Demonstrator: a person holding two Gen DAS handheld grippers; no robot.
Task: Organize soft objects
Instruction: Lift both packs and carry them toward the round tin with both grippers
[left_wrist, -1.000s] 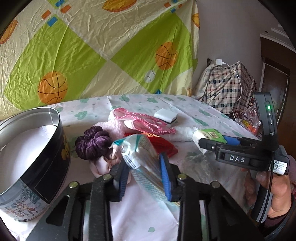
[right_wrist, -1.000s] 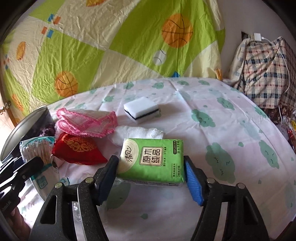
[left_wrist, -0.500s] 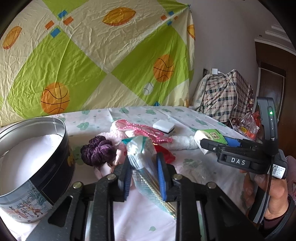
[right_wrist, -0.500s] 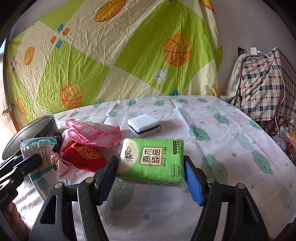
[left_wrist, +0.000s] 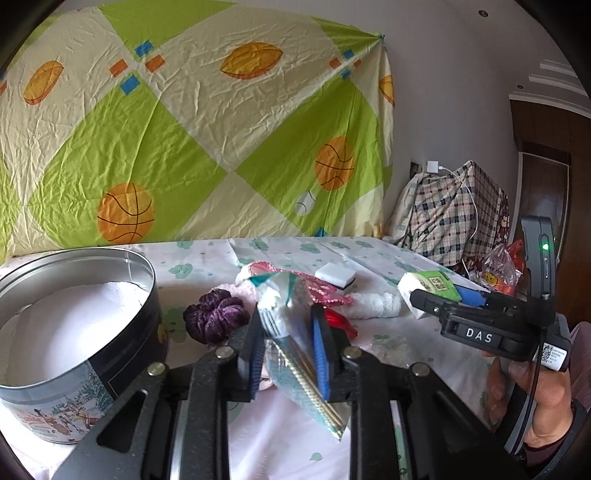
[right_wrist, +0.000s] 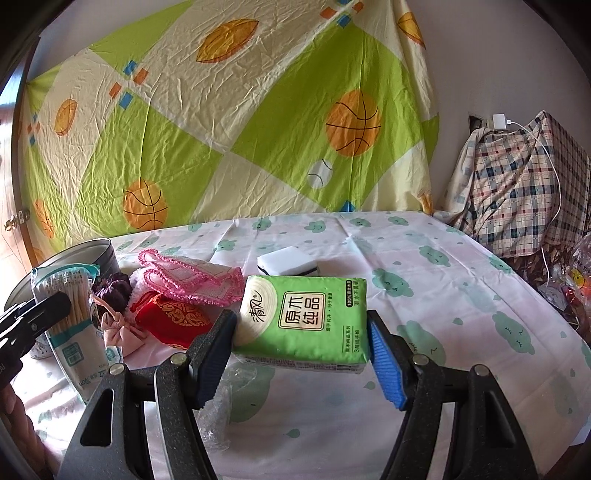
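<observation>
Tin rim (left_wrist: 129, 258) just left of swab-bag (left_wrist: 284, 332) in left tongs (left_wrist: 286, 354).

Shiny metal tin (left_wrist: 140, 280), glossy plastic swab bag (left_wrist: 295, 369) & tissue pack (right_wrist: 306, 317), matt cloth tablecover (right_wrist: 443, 295), velvety scrunchie (left_wrist: 216, 317).

The left gripper (left_wrist: 286, 347) points slightly downward, its blue pads (left_wrist: 320, 354) pinched close on a bag (left_wrist: 291, 332) held upright between them. The right gripper (right_wrist: 301, 354) also tilts slightly down, jaws wider, pads (right_wrist: 384, 363) pressing both ends of a pack (right_wrist: 303, 319). A hand (left_wrist: 532, 387) grips its handle.
</observation>
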